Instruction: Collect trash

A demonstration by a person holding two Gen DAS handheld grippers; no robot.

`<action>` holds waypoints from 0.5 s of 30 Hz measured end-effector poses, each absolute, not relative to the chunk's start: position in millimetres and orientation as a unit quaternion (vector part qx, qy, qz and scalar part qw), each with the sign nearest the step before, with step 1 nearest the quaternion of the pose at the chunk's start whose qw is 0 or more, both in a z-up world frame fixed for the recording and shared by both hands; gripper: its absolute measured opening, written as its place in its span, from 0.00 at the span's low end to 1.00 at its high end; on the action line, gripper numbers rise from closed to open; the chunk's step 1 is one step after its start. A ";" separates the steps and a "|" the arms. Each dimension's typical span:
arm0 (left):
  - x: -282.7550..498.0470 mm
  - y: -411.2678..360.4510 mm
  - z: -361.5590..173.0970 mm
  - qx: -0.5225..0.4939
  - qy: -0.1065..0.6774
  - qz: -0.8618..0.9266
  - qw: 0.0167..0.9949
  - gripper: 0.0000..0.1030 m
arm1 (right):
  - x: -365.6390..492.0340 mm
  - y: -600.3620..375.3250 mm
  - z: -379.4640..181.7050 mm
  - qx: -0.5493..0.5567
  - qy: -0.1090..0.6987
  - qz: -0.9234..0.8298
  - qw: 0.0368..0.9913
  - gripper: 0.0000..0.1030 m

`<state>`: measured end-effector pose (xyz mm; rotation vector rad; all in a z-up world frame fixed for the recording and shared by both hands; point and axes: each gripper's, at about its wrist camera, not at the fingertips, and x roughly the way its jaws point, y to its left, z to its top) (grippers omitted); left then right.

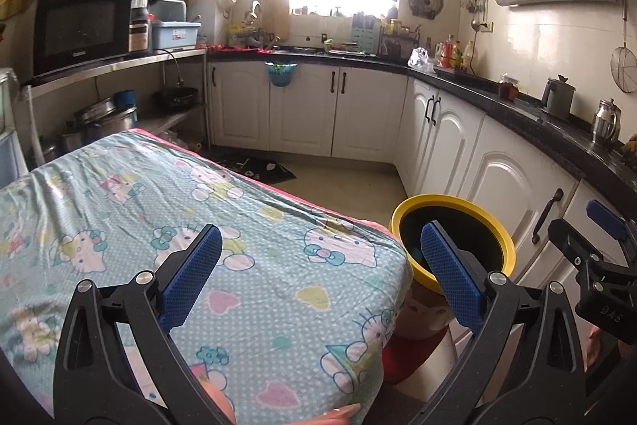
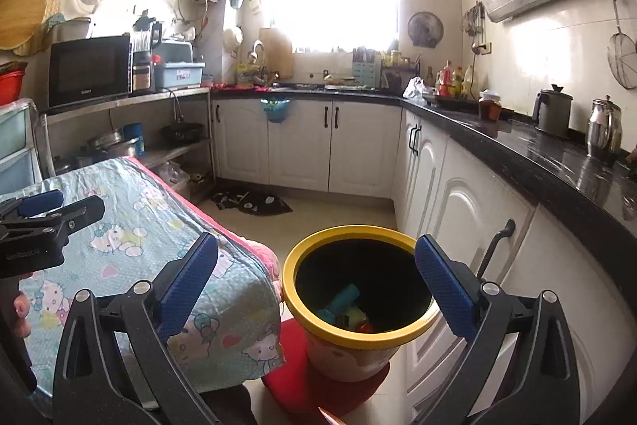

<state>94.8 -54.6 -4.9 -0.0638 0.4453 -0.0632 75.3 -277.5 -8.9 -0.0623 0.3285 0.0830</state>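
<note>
Start at your left: the left gripper [image 1: 320,267] hangs over the near corner of the table [image 1: 119,210], its two blue pads spread wide with nothing between them. The cartoon-cat tablecloth under it looks bare in both views; you can count no piece of trash on the cloth, though its far-left part runs out of the frame, so something may lie there unseen.

Move right and you come to the one trash bin [image 2: 360,305], yellow-rimmed with a black liner, standing on a red mat [image 2: 318,391] on the floor just beside the table's corner and near the white cabinets [image 2: 469,210]. This is where the trash is now: inside the bin you can make out a teal stick-like piece [image 2: 343,297] lying tilted, its long axis running from lower left to upper right, a yellowish lump [image 2: 355,313] beside it and a bit of red [image 2: 364,326] at the bottom. Call it three or four pieces; the dark liner hides the rest.

The right gripper [image 2: 316,281] is the nearer of the two to the bin. The mouth of the bin lies straight ahead of and below its fingers, framed between them. Its two pads also stand released and empty.

So the count reads: two grippers, both empty; one bin; a few pieces already in it; none seen left to collect. Judging from that, the task looks close to done, unless more trash lies outside these views.
</note>
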 end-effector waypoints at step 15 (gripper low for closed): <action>69.6 -58.4 -14.0 -0.035 0.174 -0.023 0.984 0.90 | 30.2 -276.2 -18.8 -0.025 0.074 0.011 0.997 0.94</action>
